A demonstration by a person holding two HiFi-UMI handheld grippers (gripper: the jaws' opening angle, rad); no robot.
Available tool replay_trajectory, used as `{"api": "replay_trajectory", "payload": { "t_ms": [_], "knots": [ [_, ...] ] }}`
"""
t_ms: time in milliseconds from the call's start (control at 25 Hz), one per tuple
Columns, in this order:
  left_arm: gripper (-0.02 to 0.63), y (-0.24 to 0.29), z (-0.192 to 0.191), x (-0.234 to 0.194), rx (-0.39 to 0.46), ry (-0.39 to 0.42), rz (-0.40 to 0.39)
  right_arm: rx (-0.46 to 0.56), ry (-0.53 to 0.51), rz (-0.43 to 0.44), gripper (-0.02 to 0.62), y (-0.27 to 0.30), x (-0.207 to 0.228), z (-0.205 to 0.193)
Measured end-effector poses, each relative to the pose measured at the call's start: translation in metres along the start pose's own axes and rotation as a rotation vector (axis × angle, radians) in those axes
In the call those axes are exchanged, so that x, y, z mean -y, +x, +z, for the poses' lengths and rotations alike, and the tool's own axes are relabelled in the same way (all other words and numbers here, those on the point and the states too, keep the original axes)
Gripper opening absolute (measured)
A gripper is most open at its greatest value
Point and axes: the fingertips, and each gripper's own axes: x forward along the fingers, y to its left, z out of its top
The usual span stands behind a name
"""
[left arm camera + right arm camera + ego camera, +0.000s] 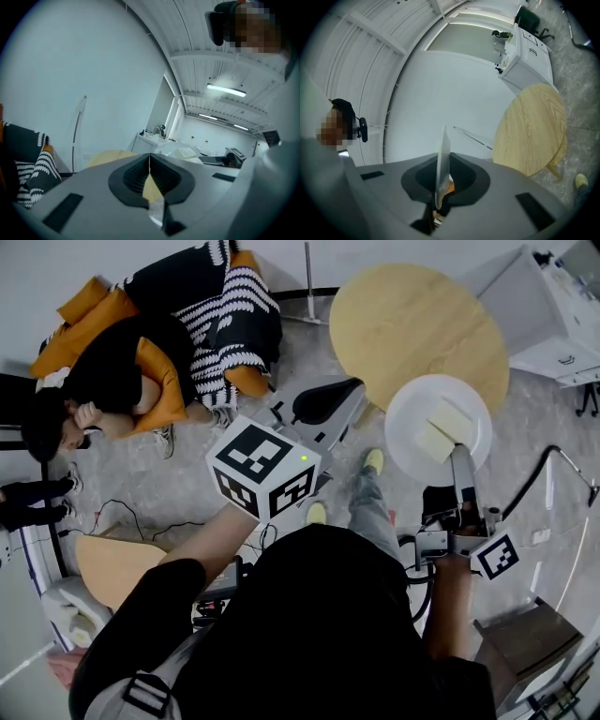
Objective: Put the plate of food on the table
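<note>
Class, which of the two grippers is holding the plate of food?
The right gripper: its fingers are shut on the rim of the white plate. The left gripper has its fingers together with nothing between them.

A grey speckled floor [141,474] fills the head view, with thin black cables [117,507] trailing at the left. A round pale-wood table [403,324] stands at upper centre-right. A white cabinet [553,324] sits in the upper right corner, and orange and striped cushions [234,306] lie at upper left. In the left gripper view, a plain white wall [70,70] meets a ribbed white ceiling [187,33] with a lit strip light [226,90].
</note>
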Motion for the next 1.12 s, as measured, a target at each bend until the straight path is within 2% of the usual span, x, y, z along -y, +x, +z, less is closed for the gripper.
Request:
{"api": "replay_trajectory", "payload": {
  "t_ms": [600,1120],
  "knots": [
    [0.011,0.047,0.012,-0.01,-0.018,-0.003,0.019,0.002,0.027,0.015,0.029,0.026,0.023,0.039],
    [0.011,0.125,0.03,-0.003,-0.033,0.001,0.065,-0.032,0.073,0.031,0.029,0.044,0.066,0.103]
  ]
}}
